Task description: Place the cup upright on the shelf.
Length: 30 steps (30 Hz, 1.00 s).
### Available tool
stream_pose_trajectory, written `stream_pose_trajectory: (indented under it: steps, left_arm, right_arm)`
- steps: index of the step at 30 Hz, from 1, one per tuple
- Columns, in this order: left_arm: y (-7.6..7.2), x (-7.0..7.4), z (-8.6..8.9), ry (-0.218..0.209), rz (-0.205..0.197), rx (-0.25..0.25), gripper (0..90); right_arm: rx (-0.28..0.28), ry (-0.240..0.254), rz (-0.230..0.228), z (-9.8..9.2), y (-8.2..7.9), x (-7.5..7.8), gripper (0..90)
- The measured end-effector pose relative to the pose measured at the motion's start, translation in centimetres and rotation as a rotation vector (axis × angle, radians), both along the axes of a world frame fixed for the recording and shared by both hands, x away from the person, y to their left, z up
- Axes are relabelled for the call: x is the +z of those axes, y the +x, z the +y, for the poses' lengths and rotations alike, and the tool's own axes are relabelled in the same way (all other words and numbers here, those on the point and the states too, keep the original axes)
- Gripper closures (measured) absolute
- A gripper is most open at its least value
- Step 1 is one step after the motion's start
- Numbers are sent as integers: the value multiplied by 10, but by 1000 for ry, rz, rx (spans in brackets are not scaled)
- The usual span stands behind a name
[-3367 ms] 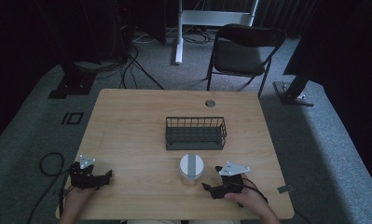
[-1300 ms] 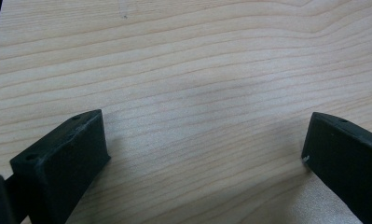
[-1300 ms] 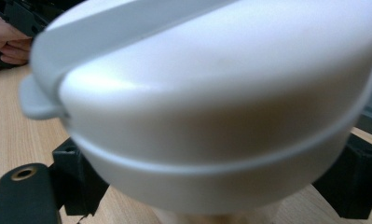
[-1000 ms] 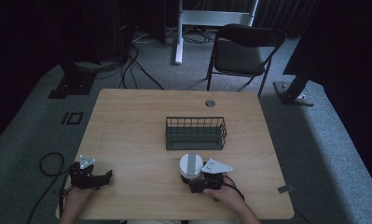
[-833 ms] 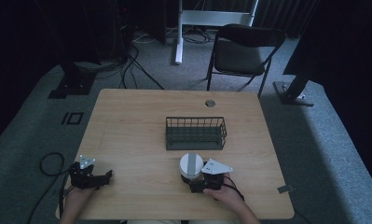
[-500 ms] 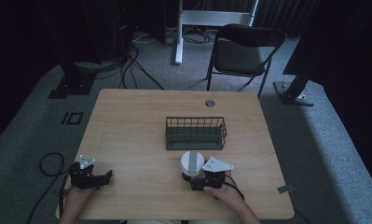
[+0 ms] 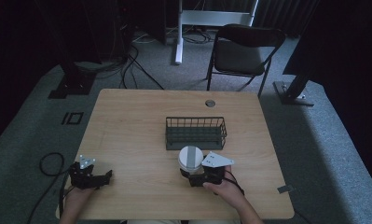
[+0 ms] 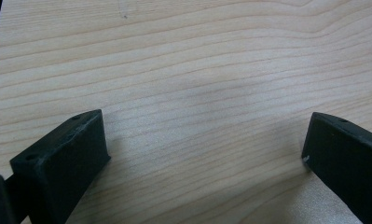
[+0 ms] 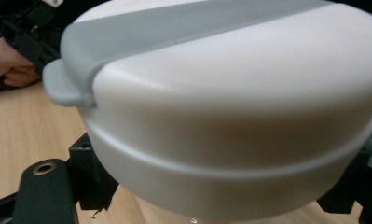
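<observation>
Right gripper [image 7: 196,175] clasps white lidded container [image 7: 190,158] low on body — upright, lifted just before wire basket [image 7: 195,132] (likely destination). Left gripper [image 7: 91,178] idle, jaws spread, resting on table [image 7: 132,116] — clear of work.

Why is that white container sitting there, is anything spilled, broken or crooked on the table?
Nothing stands out. The white container stands upright with its lid on, between the right gripper jaws, near the wire basket. The table looks clean and unmarked.
</observation>
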<state>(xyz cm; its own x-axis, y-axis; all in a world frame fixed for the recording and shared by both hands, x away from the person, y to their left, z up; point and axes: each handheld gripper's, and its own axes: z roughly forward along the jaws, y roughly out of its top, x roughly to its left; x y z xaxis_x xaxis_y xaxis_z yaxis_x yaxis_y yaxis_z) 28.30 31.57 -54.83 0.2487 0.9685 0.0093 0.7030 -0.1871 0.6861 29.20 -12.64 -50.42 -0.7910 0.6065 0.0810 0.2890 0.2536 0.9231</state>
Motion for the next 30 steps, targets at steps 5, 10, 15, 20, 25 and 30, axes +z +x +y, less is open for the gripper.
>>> stream_pose_trajectory:
  steps: [5,10,15,20,25,30]
  left_arm:
    - [0,0,0,0,0,0,2]
    - [0,0,0,0,0,0,2]
    - [0,0,0,0,0,0,2]
    - [0,0,0,0,0,0,2]
    - [0,0,0,-1,-1,1,2]
    - [0,0,0,1,0,-1,2]
  right_arm:
    - [-12,-1,-17,1,5,8,180]
    - [-31,10,-31,3,10,17,180]
    - [-40,36,-38,5,15,26,180]
    - [-64,49,-58,7,23,38,180]
    - [-92,50,-74,8,33,51,180]
    - [-124,52,-86,8,42,61,180]
